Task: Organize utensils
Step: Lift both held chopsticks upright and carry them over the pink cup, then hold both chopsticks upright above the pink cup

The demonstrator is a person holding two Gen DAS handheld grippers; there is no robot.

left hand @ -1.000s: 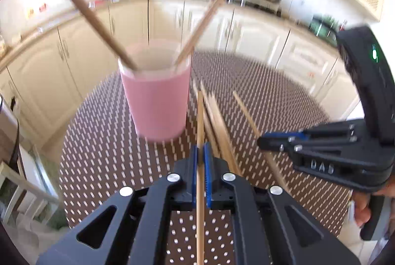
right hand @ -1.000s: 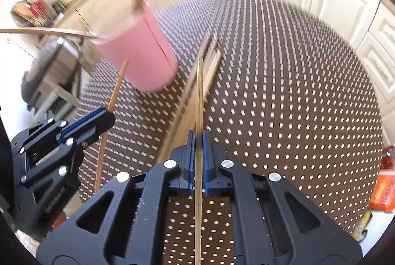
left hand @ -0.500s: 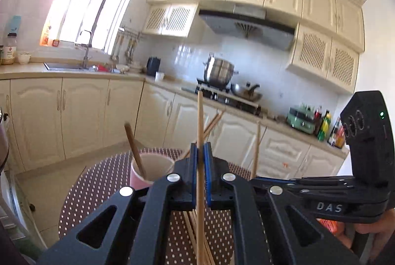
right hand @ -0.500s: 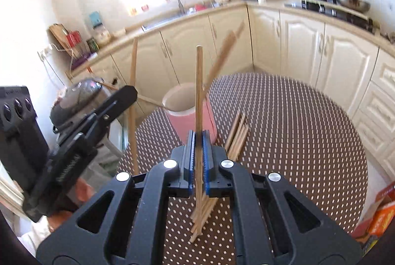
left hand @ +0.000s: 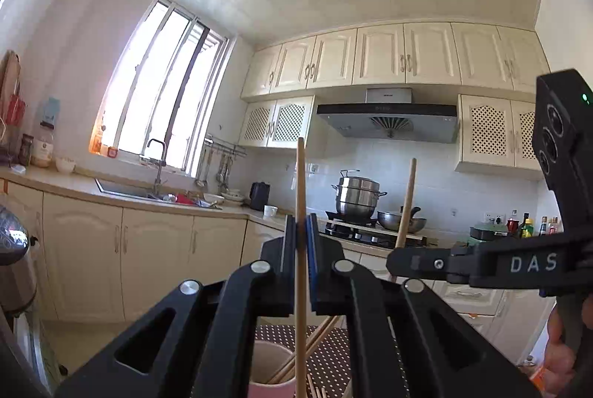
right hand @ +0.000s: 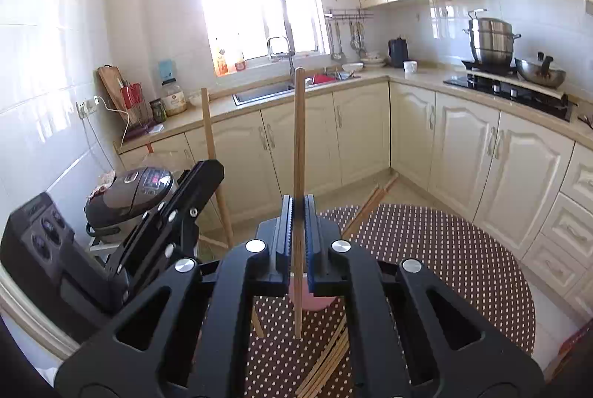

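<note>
Both grippers are lifted above the table, each shut on one wooden chopstick. In the left wrist view my left gripper (left hand: 300, 238) pinches a near-upright chopstick (left hand: 301, 175) over the pink cup (left hand: 267, 390), which holds other chopsticks (left hand: 315, 342). To its right, my right gripper (left hand: 393, 259) grips its own chopstick (left hand: 407, 197). The right wrist view shows my right gripper (right hand: 298, 212) clamped on its stick (right hand: 298, 138), with the cup (right hand: 322, 301) mostly hidden behind the fingers. At the left, my left gripper (right hand: 209, 171) holds its stick (right hand: 211, 145).
Several loose chopsticks (right hand: 326, 361) lie on the round brown dotted tablecloth (right hand: 444, 268). A rice cooker (right hand: 129, 190) stands left of the table. Cream cabinets (right hand: 463, 145), a sink (right hand: 263, 92) and a stove with pots (right hand: 493, 42) ring the room. A person's hand (left hand: 556, 353) holds the right gripper.
Both grippers rose from the table and tilted upward, each carrying its chopstick. The cup and loose sticks dropped to the bottom of both views.
</note>
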